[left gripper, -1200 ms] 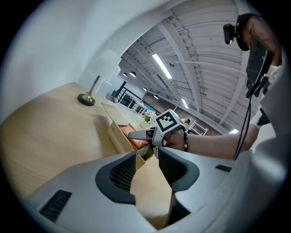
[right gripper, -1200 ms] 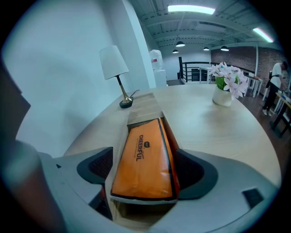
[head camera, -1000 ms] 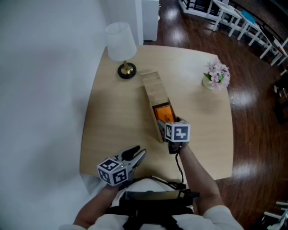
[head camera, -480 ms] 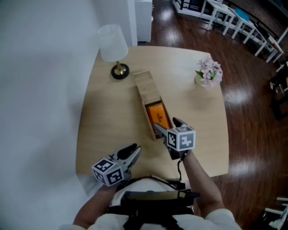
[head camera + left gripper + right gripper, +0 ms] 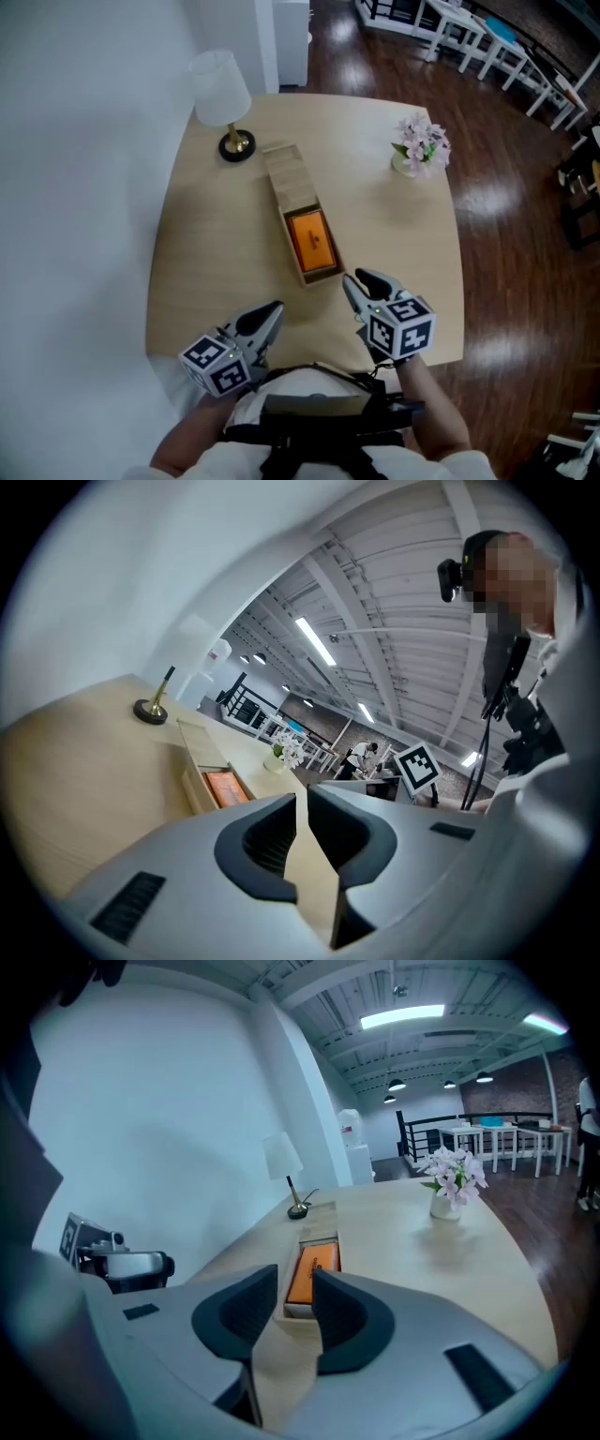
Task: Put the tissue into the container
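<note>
Pale counter [image 5: 216,244] beside a white wall [image 5: 75,187], dark wood floor [image 5: 525,206] at right.
Left gripper [image 5: 265,317] jaws closing, almost together, empty; lamp [image 5: 217,89] far left; tissue [image 5: 312,241] lies inside the container [image 5: 281,169] mid-counter; right gripper [image 5: 364,284] jaws closing, narrowly apart, empty; flowers [image 5: 420,145] far right.

Head view looks steeply down; both gripper views skim the table [image 5: 216,253], sharing the container [image 5: 284,173].
</note>
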A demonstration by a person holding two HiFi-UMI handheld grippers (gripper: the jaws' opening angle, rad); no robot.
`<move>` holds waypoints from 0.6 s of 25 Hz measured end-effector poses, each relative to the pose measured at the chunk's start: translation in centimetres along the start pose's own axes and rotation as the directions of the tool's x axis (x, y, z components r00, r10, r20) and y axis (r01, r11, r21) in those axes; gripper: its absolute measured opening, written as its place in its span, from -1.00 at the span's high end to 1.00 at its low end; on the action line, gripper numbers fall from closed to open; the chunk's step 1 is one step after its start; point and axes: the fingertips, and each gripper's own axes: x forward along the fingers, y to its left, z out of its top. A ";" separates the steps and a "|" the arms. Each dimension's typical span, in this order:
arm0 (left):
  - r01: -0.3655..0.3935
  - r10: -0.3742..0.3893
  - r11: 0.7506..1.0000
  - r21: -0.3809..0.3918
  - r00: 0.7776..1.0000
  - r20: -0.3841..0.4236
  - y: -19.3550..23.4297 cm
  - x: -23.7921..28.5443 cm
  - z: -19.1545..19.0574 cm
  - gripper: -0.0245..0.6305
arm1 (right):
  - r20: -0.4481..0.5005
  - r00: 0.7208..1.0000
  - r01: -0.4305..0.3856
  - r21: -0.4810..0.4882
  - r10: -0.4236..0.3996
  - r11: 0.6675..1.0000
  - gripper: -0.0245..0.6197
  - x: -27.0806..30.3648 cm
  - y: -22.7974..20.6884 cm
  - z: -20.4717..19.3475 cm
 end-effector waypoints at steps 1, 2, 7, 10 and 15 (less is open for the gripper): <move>-0.001 0.001 1.000 0.010 1.000 -0.005 -0.5 0.1 -0.1 0.83 | 0.004 1.000 -0.001 -0.009 0.001 1.000 0.59 -1.0 -0.1 -0.2; 0.002 -0.002 1.000 0.022 1.000 -0.011 -1.1 0.2 -0.2 0.84 | 0.008 1.000 0.001 -0.016 -0.001 1.000 0.61 -1.9 -0.2 -0.5; 0.028 -0.026 0.999 0.041 0.998 -0.052 -3.6 0.7 -1.2 0.87 | 0.017 1.000 0.010 -0.012 -0.010 1.000 0.84 -5.6 -0.8 -2.0; 0.032 -0.029 0.999 0.044 0.997 -0.067 -4.4 0.6 -1.4 0.92 | 0.024 1.000 0.006 -0.006 -0.006 1.000 0.92 -7.1 -0.9 -2.5; 0.040 -0.033 0.997 0.066 0.995 -0.099 -5.4 0.9 -1.9 0.93 | 0.032 0.999 0.034 -0.013 -0.034 0.999 0.92 -8.0 -1.6 -3.1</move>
